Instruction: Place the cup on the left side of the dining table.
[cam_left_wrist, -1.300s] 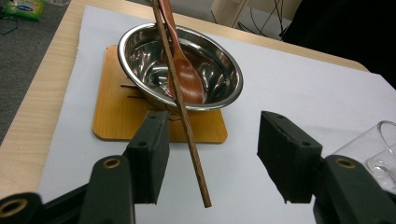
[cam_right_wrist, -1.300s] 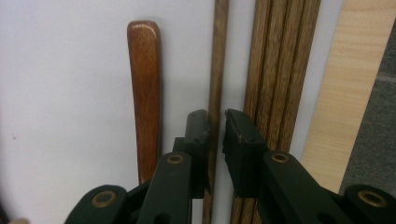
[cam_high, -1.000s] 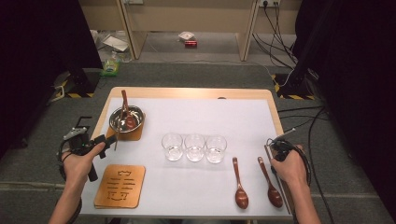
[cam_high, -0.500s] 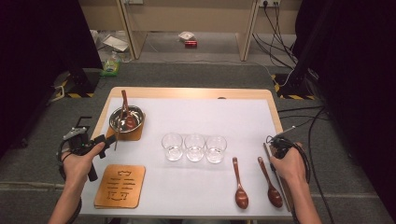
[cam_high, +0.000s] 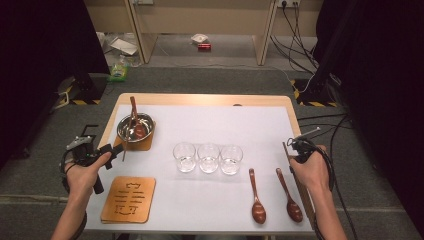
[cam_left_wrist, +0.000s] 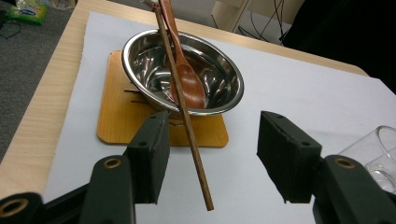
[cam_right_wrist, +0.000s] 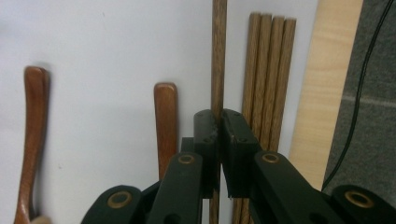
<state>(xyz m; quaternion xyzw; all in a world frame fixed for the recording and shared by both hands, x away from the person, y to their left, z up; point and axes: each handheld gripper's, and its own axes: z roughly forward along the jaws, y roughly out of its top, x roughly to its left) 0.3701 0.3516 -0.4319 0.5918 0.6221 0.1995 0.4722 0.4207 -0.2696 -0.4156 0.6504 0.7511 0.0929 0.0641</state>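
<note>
The right gripper (cam_right_wrist: 218, 122) has its two black jaws squeezed tight on one wooden chopstick (cam_right_wrist: 218, 56). The stick runs straight up between the pads. Three more chopsticks (cam_right_wrist: 268, 70) lie side by side on the white table cover (cam_right_wrist: 107, 46), just beside the held one, near the table's edge. Two wooden spoons (cam_right_wrist: 164, 126) lie on the other side of the jaws.

The left gripper (cam_left_wrist: 212, 144) has its jaws wide apart. They hold nothing. One chopstick (cam_left_wrist: 184, 116) leans on the rim of a shiny metal bowl (cam_left_wrist: 224, 79), and its low end sticks out in the gap between the open jaws. I cannot tell if it touches the near pad. A wooden spoon (cam_left_wrist: 189, 86) rests in the bowl, which sits on a wooden mat (cam_left_wrist: 114, 116).

From the high view, three glasses (cam_high: 208, 158) stand in a row in the middle of the table.
</note>
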